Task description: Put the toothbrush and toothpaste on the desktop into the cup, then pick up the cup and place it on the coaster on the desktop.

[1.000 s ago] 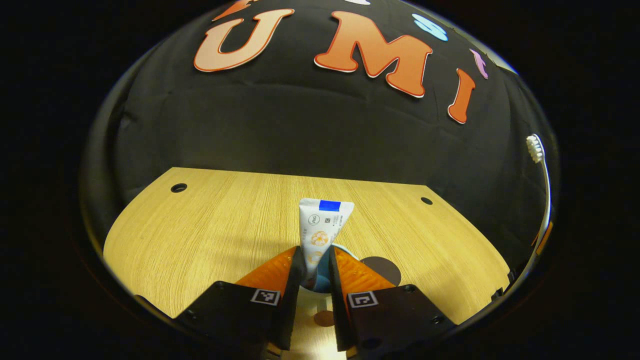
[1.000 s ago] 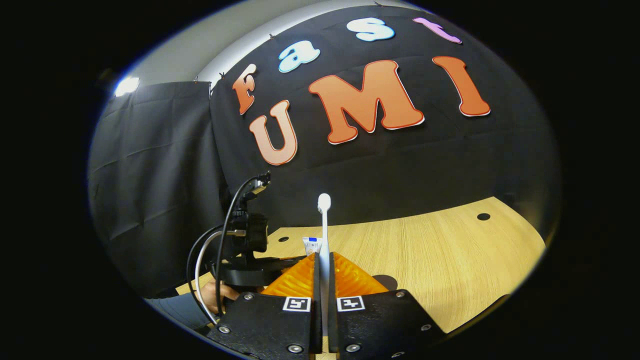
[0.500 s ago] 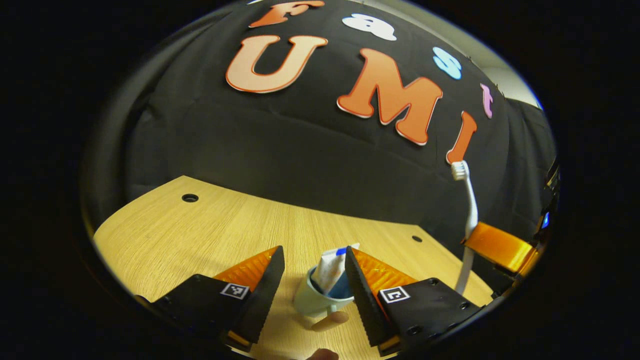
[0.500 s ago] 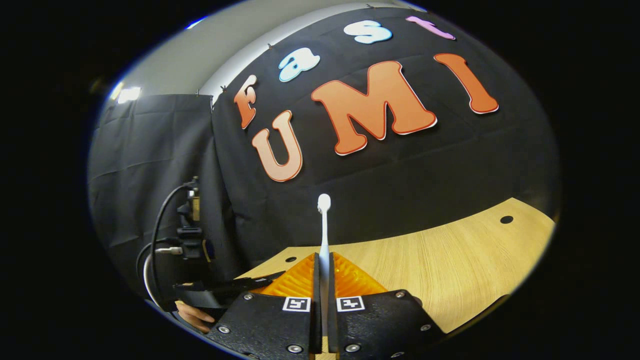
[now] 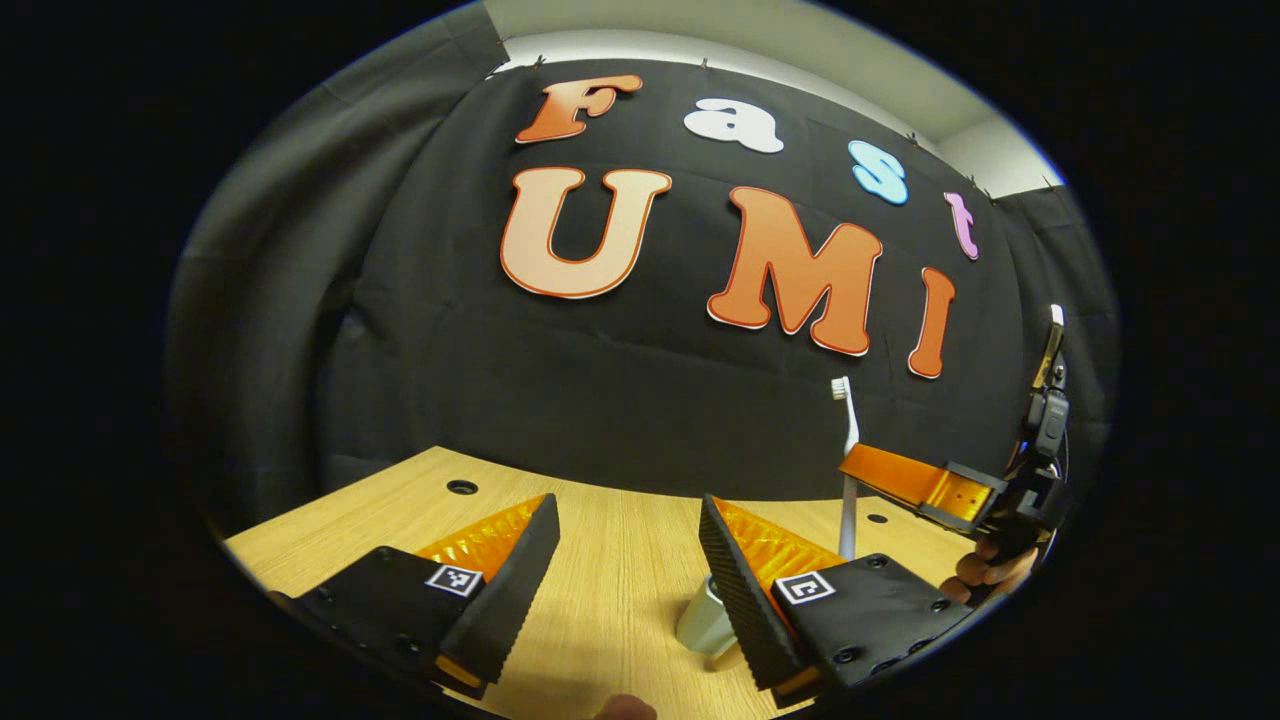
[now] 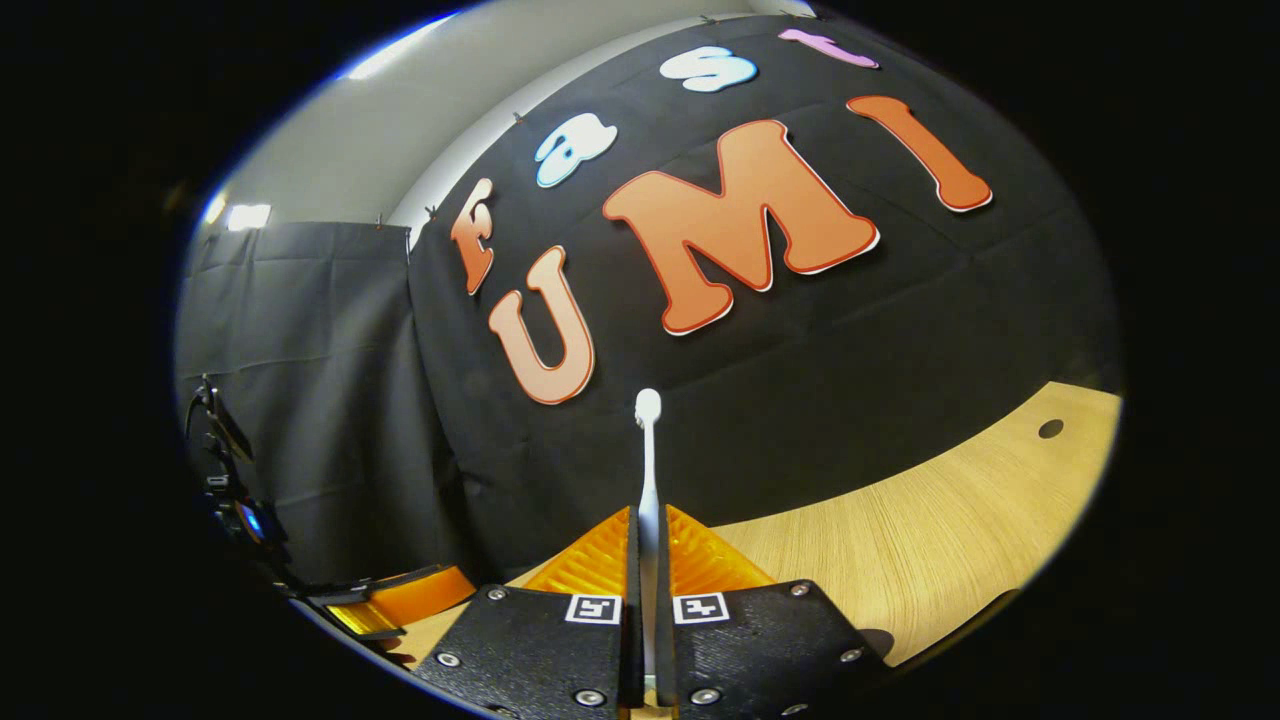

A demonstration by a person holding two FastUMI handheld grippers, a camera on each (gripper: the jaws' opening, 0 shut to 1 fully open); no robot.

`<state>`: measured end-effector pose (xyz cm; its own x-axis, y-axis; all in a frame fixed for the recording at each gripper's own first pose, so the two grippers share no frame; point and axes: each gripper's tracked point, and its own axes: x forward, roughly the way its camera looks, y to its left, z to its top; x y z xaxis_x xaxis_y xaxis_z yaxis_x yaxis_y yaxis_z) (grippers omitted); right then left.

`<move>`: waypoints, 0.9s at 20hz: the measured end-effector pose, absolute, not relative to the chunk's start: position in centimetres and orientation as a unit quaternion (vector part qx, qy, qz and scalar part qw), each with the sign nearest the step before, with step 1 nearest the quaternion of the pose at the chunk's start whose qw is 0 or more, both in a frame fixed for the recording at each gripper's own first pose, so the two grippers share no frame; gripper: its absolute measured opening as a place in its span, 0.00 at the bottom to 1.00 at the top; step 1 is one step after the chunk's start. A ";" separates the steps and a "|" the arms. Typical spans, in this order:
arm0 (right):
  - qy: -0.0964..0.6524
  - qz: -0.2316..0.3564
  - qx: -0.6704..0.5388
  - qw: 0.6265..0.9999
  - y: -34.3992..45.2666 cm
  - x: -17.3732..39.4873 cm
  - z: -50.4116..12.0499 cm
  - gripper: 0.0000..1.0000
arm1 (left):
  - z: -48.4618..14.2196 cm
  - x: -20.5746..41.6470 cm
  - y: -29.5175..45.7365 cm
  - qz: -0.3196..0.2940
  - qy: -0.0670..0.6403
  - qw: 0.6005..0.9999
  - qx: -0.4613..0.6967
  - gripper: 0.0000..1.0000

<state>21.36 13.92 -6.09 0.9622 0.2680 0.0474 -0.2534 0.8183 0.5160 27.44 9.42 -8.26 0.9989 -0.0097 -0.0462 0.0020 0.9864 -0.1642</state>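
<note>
Left gripper view: left gripper (image 5: pixel 625 560) spread wide, nothing between the fingers, hanging above the wooden desktop (image 5: pixel 620 600). Cup (image 5: pixel 705 625) standing on the desktop just beside the inner edge of one finger and partly hidden behind it. Toothpaste not visible from this angle; cannot tell whether inside the cup. Farther off, right gripper (image 5: pixel 905 485) with a hand (image 5: pixel 985 570) under it, carrying the toothbrush (image 5: pixel 848 460) upright, bristles on top, above and a little behind the cup.

Right gripper view: right gripper (image 6: pixel 648 560) pressed together on the toothbrush (image 6: pixel 648 470), pinching the lower part of the handle, head pointing up in front of the black wall cloth. Desktop (image 6: pixel 930 540) below and to one side. Left gripper (image 6: pixel 395 600) low at the edge, fingers apart. Cup and coaster not found from this camera.

Probable step in hand: bringing the toothbrush over the cup to drop it in. Coaster placement not yet done.

Possible troubles:
- Missing the cup mouth, because the right camera looks up along the brush and not down at the rim; lower end of the handle hidden between the fingers.
- Knocking the cup over, if the handle hits the rim from the side; a light cup, probably easy to tip.
- Collision of the two grippers, both near the cup; better to take the left one away first.
- Brush falling outside, if released too high or tilted.
</note>
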 end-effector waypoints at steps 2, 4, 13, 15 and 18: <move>0.016 0.127 0.262 0.957 14.1 22.5 -7.1 0.05 | -7.8 26.7 10.1 0.007 0.011 0.998 -0.065 0.91; 0.015 0.122 0.259 0.958 14.3 23.2 -7.7 0.05 | -7.3 25.7 10.2 0.011 -0.001 0.999 -0.050 0.91; 0.034 0.117 0.225 0.967 16.6 23.9 -11.7 0.07 | -8.7 23.6 10.3 0.035 -0.002 0.999 -0.013 0.90; 0.036 0.121 0.210 0.970 16.8 23.7 -12.1 0.09 | -9.2 23.5 10.3 0.039 0.002 0.999 -0.012 0.90; 0.058 0.123 0.207 0.969 16.9 23.0 -13.0 0.12 | -10.5 23.5 10.1 0.041 0.021 0.999 -0.022 0.90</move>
<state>23.04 16.85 -12.98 0.9632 0.2617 -0.0612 -0.2140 0.8846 0.4144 23.52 10.13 -10.53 0.9958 0.0802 -0.0443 -0.0821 0.9957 -0.0429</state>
